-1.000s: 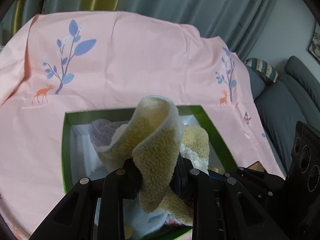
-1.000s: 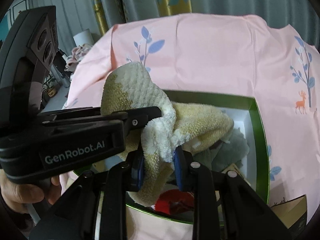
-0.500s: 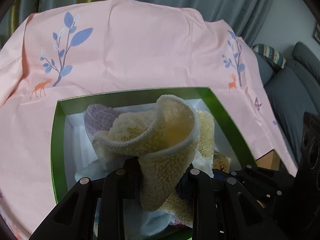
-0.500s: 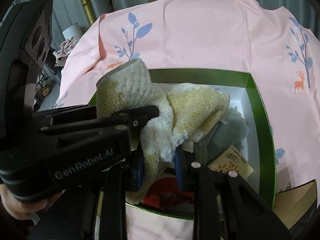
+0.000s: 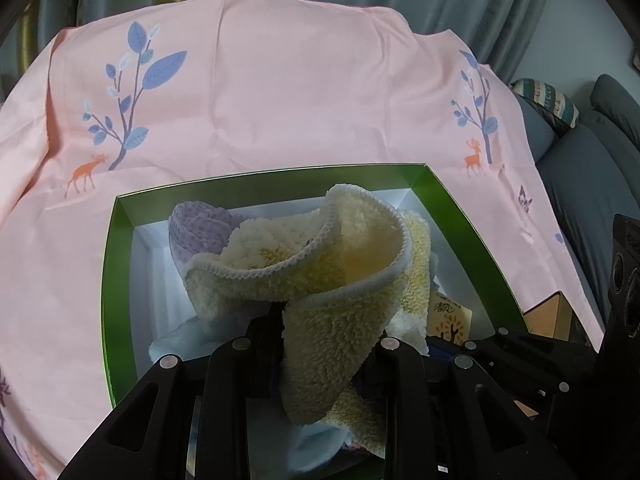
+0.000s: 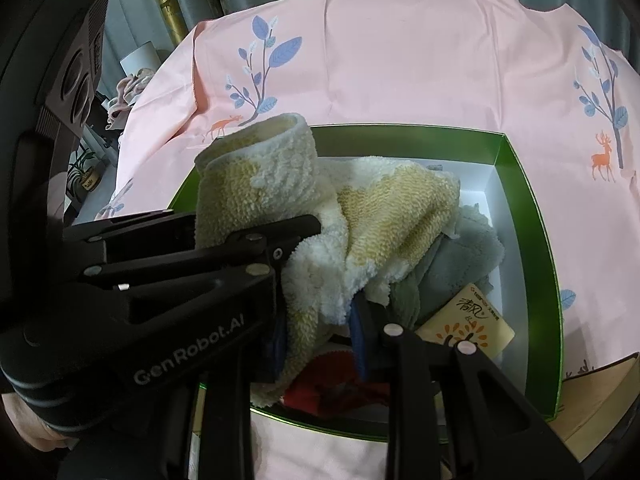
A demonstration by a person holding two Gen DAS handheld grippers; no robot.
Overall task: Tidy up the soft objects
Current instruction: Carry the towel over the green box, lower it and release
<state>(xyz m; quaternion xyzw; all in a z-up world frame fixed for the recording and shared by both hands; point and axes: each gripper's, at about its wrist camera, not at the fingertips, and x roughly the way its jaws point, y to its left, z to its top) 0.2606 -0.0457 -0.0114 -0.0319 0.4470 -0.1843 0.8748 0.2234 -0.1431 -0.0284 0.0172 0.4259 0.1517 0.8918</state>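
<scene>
A fluffy yellow-and-white towel (image 5: 332,292) hangs bunched over a green box (image 5: 120,280) with a white inside. My left gripper (image 5: 324,360) is shut on one fold of it. In the right wrist view my right gripper (image 6: 320,336) holds another fold of the same towel (image 6: 384,224); its jaws are opening, with the cloth still pressed between the blue pads. The left gripper's fingers (image 6: 280,236) clamp the towel's rolled end just to the left. The two grippers sit close side by side above the box's near edge.
In the box lie a purple cloth (image 5: 200,228), a pale blue cloth (image 5: 180,344), a grey-green cloth (image 6: 460,256), a red cloth (image 6: 340,392) and a tissue pack (image 6: 468,328). A pink printed tablecloth (image 5: 280,100) covers the table. A grey sofa (image 5: 592,168) stands at the right.
Both grippers have tipped downward, so the box fills more of each view. The towel's upright loop has sagged and spread lower into the box. The right jaws stand slightly wider.
</scene>
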